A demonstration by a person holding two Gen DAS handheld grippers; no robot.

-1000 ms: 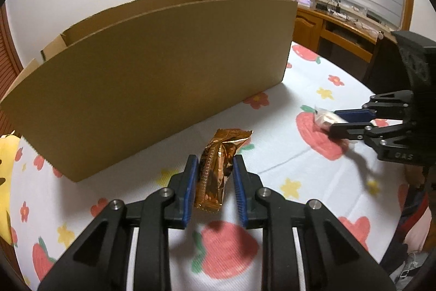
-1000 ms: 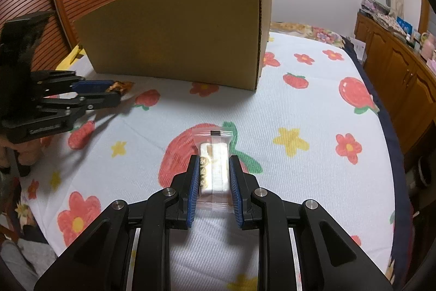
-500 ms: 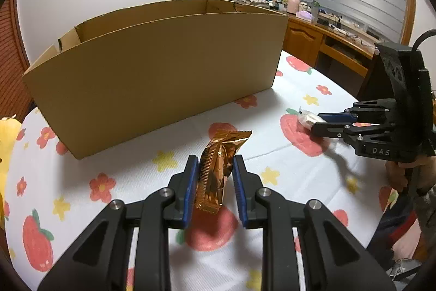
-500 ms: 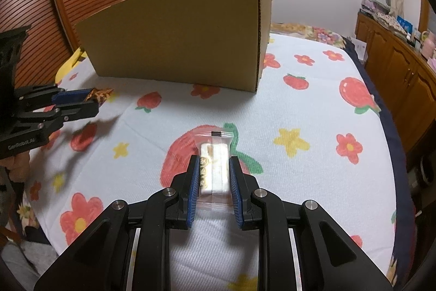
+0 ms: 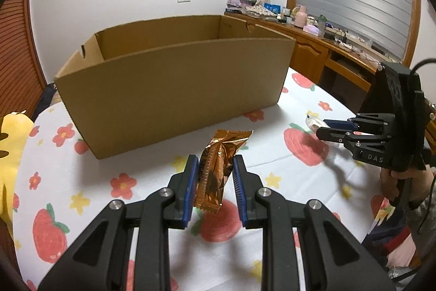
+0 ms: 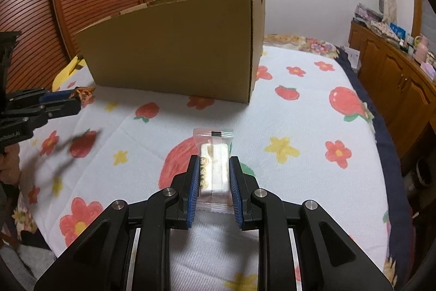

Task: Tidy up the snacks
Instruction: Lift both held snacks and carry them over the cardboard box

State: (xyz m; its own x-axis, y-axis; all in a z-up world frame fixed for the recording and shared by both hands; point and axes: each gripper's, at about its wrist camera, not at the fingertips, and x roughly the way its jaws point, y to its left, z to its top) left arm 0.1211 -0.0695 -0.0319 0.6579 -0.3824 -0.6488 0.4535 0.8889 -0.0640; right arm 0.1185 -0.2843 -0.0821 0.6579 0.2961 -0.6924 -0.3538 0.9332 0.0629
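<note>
Carrying two snacks toward the cardboard box (image 5: 174, 83).
Left gripper (image 5: 214, 179) clamped on copper-foil bar (image 5: 218, 162), box at 12 o'clock; right gripper (image 6: 214, 182) clamped on clear-wrapped white snack (image 6: 214, 165), box at 11 o'clock. Judged next: raise both above rim, then release inside.
</note>
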